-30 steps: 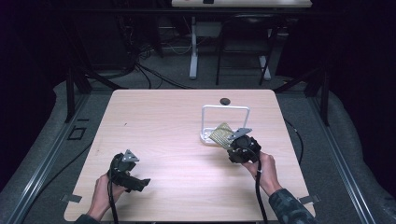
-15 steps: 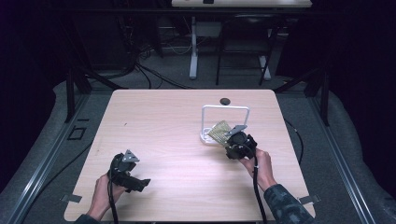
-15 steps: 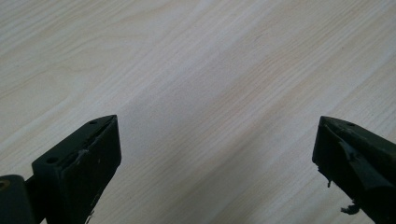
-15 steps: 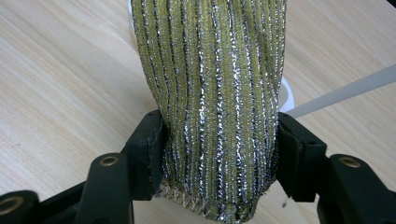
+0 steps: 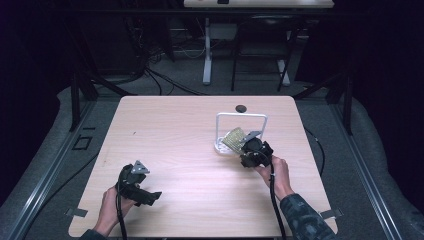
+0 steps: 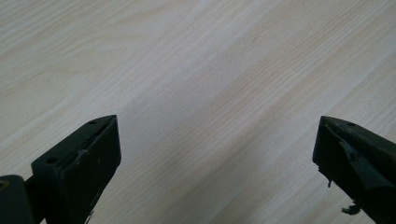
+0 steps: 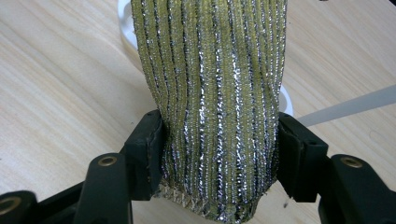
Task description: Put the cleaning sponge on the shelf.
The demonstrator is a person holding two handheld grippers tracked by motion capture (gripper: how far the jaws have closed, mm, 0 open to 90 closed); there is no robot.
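A yellow-green scouring sponge [image 7: 215,84] with silver glitter threads stands between my right gripper's [image 7: 217,140] pads, which press on its two sides near the lower end. In the high view the sponge [image 5: 233,139] leans against the foot of a white wire stand [image 5: 241,116], with my right gripper [image 5: 243,147] shut on it from the near right. The stand's round white base [image 7: 125,21] sits just behind the sponge. Near the table's front left, my left gripper [image 5: 149,196] rests open; its jaws [image 6: 215,144] stand wide apart over bare wood.
A small black round disc [image 5: 241,108] lies at the table's far edge behind the stand. A white rod [image 7: 348,106] of the stand slants past at the right. The light wooden table [image 5: 180,135] ends in dark floor, cables and desk legs beyond.
My right gripper, with the sponge in it, has edged slightly left and away from the person, closer to the stand. The left gripper has stayed put.
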